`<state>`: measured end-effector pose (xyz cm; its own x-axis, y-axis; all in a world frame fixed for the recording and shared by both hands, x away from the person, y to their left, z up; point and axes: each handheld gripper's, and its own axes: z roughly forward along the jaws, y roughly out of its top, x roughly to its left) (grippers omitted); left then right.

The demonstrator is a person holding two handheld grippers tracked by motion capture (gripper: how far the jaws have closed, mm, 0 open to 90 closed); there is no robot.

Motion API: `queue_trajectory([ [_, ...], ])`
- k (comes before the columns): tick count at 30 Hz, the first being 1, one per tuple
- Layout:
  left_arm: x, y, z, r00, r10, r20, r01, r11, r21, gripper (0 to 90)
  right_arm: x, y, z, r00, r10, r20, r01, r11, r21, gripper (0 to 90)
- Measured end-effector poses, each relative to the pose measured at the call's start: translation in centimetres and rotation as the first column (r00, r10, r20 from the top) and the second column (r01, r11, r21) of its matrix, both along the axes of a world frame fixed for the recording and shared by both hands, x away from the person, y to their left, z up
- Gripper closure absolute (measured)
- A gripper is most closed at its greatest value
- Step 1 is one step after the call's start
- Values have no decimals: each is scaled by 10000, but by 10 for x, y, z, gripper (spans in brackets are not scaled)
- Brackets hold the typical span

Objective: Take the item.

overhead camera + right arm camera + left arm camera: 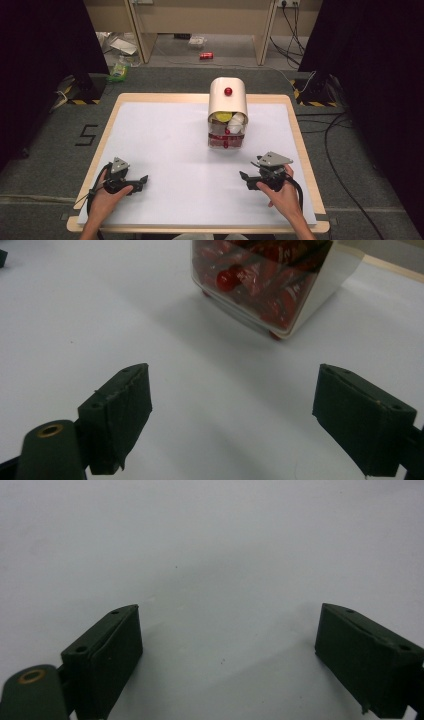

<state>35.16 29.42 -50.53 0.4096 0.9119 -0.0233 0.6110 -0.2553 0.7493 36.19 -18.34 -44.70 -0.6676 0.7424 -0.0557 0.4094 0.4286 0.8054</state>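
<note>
Left gripper: near desk's front left corner, jaws spread wide, nothing between them
Right gripper: front right, jaws spread, aimed toward container
Container: cream box with red knob, clear front showing red items, back centre of desk, well apart from both grippers
</note>
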Motion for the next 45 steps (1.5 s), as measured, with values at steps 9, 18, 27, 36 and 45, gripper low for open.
queue_trajectory([
  [9, 0, 0, 0, 10000, 1, 4, -1, 10000, -2, 109, 9, 16, 17, 9992, 251, 321, -253, 9997, 59, 171],
  [18, 0, 0, 0, 10000, 2, 3, -2, 10000, -8, 109, 17, 29, 38, 9963, 461, 719, -479, 9986, 241, 172],
  [27, 0, 0, 0, 10000, -2, 2, 2, 10000, -10, 109, 21, 40, 57, 9921, 646, 1072, -701, 9964, 480, 174],
  [36, 0, 0, 0, 10000, 0, 7, 0, 10000, -13, 109, 27, 53, 70, 9891, 728, 1278, -785, 9961, 402, 176],
  [45, 0, 0, 0, 10000, -1, 4, 1, 10000, -16, 109, 38, 66, 80, 9833, 770, 1651, -840, 9958, 354, 176],
])
